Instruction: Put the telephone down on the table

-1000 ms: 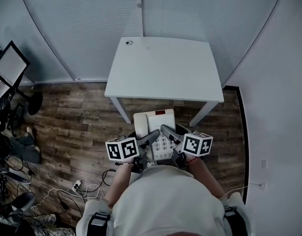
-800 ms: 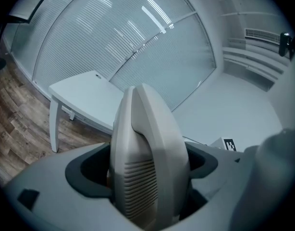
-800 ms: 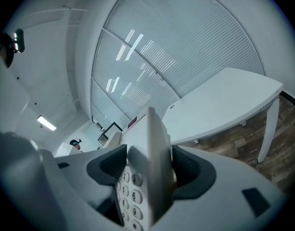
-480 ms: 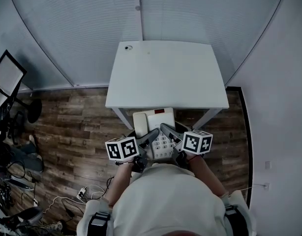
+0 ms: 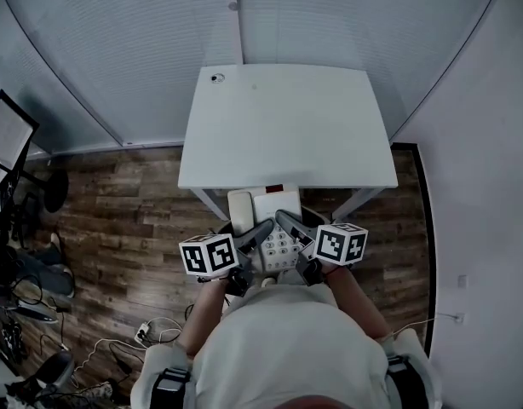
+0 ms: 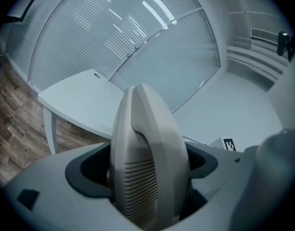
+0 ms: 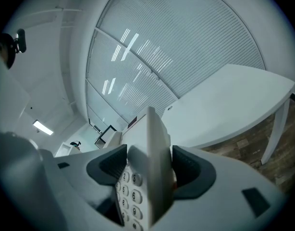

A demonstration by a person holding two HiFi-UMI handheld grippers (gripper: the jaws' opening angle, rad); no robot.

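Head view: looking steeply down, a person holds a white telephone [image 5: 263, 210] in the air with both grippers. It is close to the body, over a dark wood-plank floor [image 5: 125, 203]. The left gripper [image 5: 258, 230] clamps the phone's left edge and the right gripper [image 5: 286, 222] its right edge, with the keypad showing between them. The phone's far end, with a small red patch, meets the near edge of a white table [image 5: 287, 126] in the picture. Whether it touches the table cannot be told. The tabletop is bare apart from a small round fitting [image 5: 217, 77] at its far left corner. Two white table legs [image 5: 212, 203] slant down on either side of the phone. Slatted blinds [image 5: 134, 49] stand behind the table. A monitor on a stand [image 5: 4, 135] and loose cables [image 5: 129, 324] lie off to the left, well apart.

Left gripper view: the jaws are closed tight on the phone's [image 6: 150, 158] ribbed side, which fills the gap between them. Beyond it are the table [image 6: 82, 97] and blinds.

Right gripper view: these jaws are also closed on the phone's [image 7: 152, 153] thin edge, with number keys visible beside it. The table [image 7: 234, 95] lies ahead to the right.
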